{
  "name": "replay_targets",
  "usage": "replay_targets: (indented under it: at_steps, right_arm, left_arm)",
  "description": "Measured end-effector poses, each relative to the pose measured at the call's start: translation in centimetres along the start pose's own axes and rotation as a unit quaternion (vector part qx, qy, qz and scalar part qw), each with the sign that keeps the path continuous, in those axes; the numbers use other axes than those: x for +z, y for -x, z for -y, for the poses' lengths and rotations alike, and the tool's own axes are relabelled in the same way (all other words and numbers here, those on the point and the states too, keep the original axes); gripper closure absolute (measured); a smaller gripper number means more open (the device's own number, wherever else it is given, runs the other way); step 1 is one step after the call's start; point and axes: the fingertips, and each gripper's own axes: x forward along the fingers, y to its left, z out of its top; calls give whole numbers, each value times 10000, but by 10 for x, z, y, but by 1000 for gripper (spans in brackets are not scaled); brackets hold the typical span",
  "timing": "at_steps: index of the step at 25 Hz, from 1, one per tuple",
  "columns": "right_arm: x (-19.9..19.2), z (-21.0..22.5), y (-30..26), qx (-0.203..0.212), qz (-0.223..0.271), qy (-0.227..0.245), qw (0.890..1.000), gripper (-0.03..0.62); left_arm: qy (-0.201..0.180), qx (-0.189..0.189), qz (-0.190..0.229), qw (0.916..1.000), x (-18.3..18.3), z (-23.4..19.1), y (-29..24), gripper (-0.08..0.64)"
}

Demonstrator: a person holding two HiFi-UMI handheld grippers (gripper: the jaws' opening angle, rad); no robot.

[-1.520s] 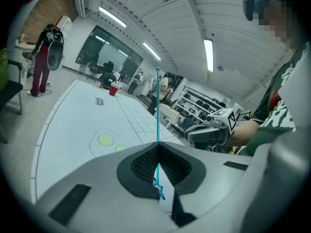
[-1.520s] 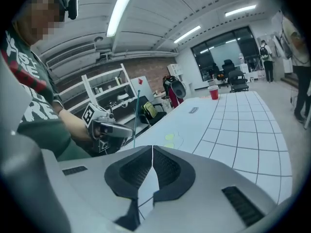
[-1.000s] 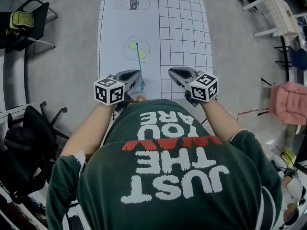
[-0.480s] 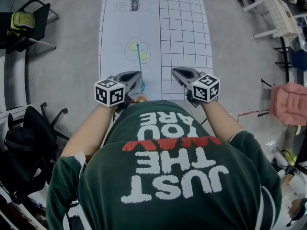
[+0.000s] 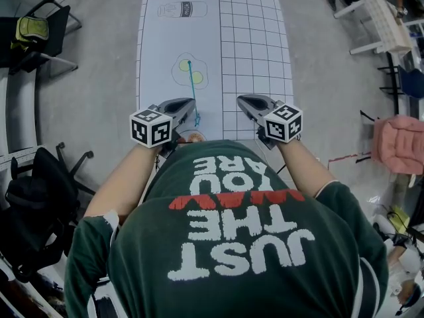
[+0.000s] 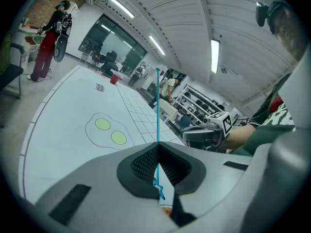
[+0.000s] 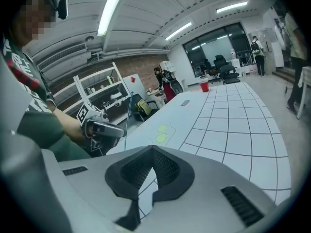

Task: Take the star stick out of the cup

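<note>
Left gripper (image 6: 157,148) pinches the thin teal star-tipped stick (image 6: 157,106) upright, its star end just above the orange-rimmed cup (image 5: 193,136) at the white table (image 5: 165,38) edge; a straight vertical lift should clear the rim. Right gripper (image 7: 152,152) hangs closed, empty. Count: one stick, one cup, two grippers.

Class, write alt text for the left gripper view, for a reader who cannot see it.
The left gripper is shut on a thin teal stick that rises straight up over a long white table printed with two green circles. The right gripper is at the right, apart from the stick.
</note>
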Motion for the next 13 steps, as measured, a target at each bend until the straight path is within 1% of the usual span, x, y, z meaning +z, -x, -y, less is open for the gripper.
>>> replay_targets:
  at_steps: [13]
  right_arm:
    - [-1, -2, 2, 1, -33, 54, 10000, 560]
  left_arm:
    - [-11, 9, -19, 10000, -1, 1, 1, 552]
